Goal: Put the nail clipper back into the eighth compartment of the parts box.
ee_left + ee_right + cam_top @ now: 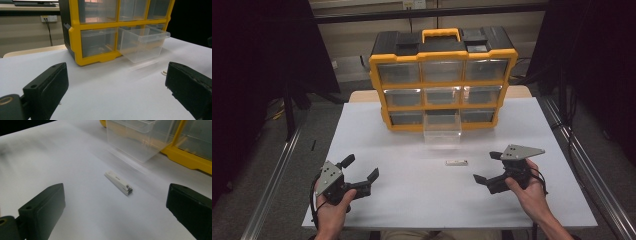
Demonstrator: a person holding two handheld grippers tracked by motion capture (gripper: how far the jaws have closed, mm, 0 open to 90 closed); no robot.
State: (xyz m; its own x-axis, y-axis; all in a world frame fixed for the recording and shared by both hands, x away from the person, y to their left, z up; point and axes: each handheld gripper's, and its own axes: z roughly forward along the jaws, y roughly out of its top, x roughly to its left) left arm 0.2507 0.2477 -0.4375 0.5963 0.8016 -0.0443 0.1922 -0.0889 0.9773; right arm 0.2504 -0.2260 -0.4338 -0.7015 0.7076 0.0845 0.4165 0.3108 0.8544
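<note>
Lying flat on the white worktop (377,125), the nail clipper (457,162) sits a bit in front of the pulled-out clear drawer (442,131), roughly mid-worktop and closer to the right tool (488,166) than the left one. In the right gripper view the clipper (118,182) is small, white, slim, w/ the metal cutting end pointing toward the camera side.

Handling guess: prob light and stiff, smooth plastic/metal shell, so kinda slippery. It's low-profile, which makes it awkward to pick off a flat surface, and it could skid or flip if only one jaw touches first. Best bet imo is to pinch across the narrow width, on the long sides near the middle, jaws coming down either side. Grabbing by the ends looks worse since the lever end could flex.

Right tool: jaws spread wide, nothing between them, aimed at the clipper but still apart from it. Left tool (361,167): also spread, empty, resting lower-left of the worktop, well apart from the clipper.

Behind everything is the yellow and black organizer (443,77) w/ clear drawers; the bottom-middle one is out and looks empty, likely where the clipper goes.
</note>
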